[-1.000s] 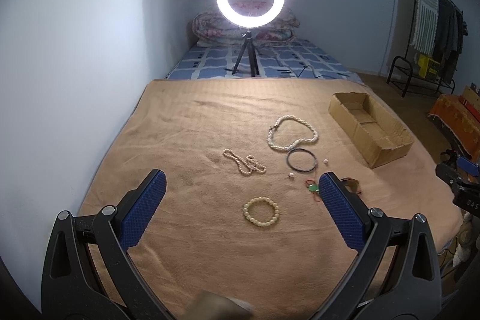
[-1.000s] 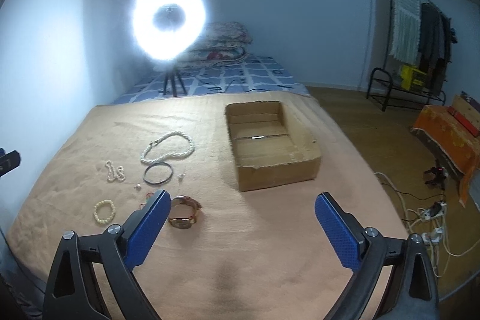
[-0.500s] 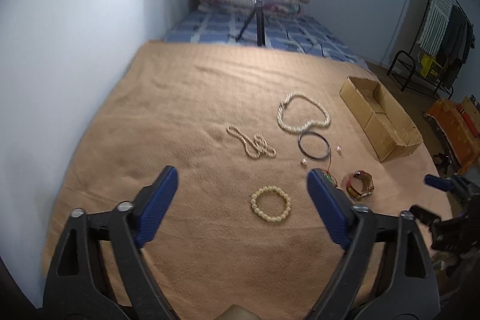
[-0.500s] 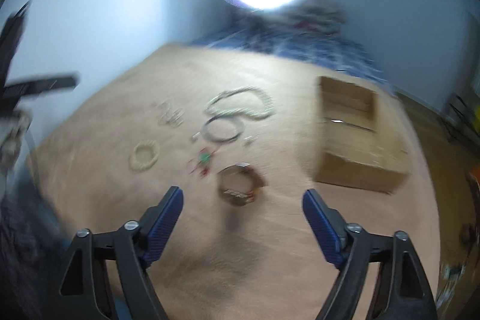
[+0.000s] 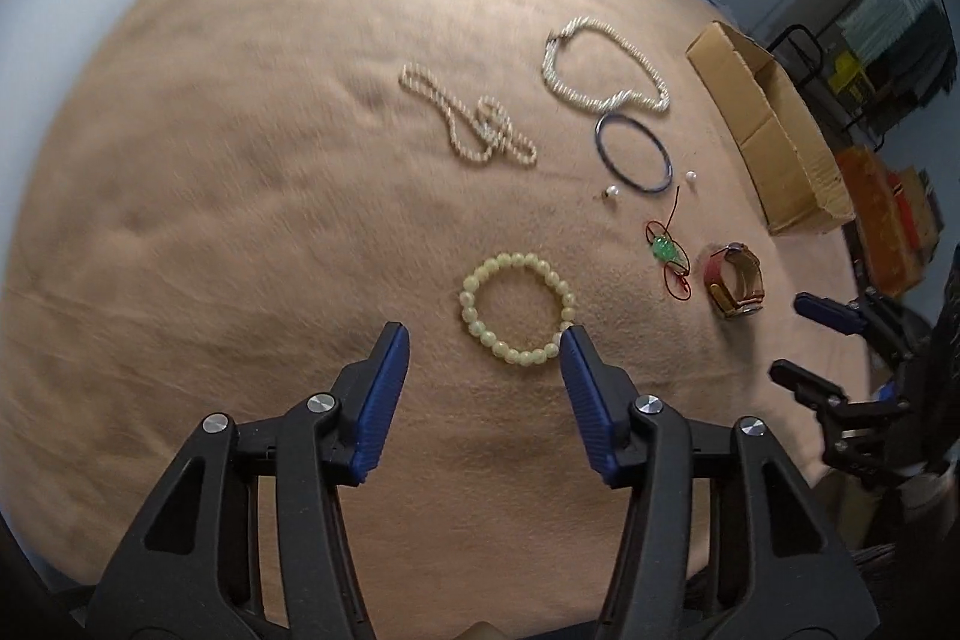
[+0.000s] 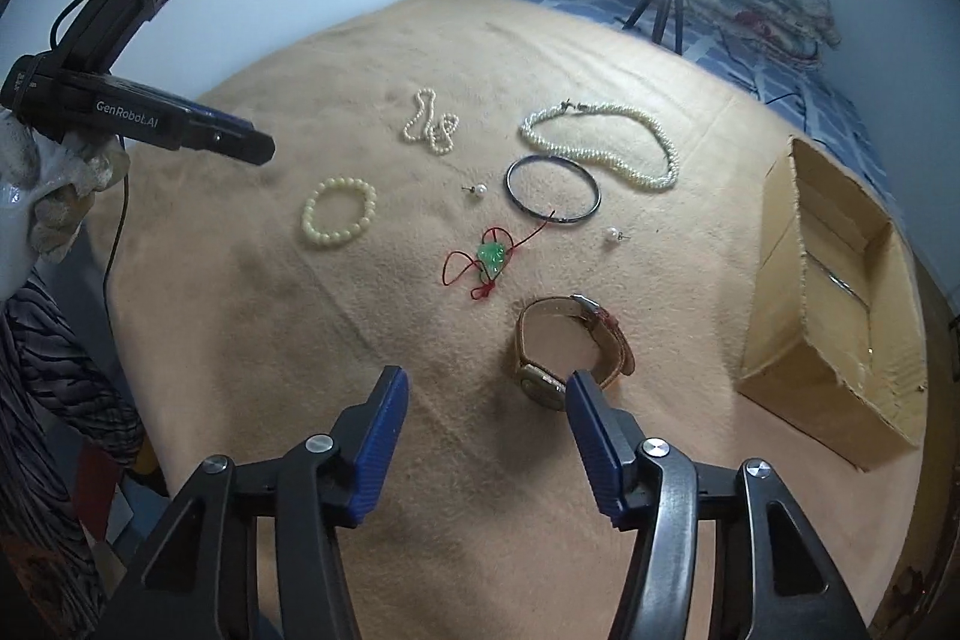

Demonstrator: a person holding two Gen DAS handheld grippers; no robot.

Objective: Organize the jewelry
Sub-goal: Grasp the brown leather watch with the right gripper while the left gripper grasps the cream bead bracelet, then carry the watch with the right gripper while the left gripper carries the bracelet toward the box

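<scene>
Both grippers gape wide, empty: left gripper, right gripper

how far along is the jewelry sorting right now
Barely started. The cardboard box shows no jewelry inside. Both the left gripper and the right gripper are open, holding nothing. The bead bracelet, watch, necklaces, bangle and earrings all lie on the blanket.

Left tongs and right tongs both gape wide, tilted downward, gripping nothing
</scene>
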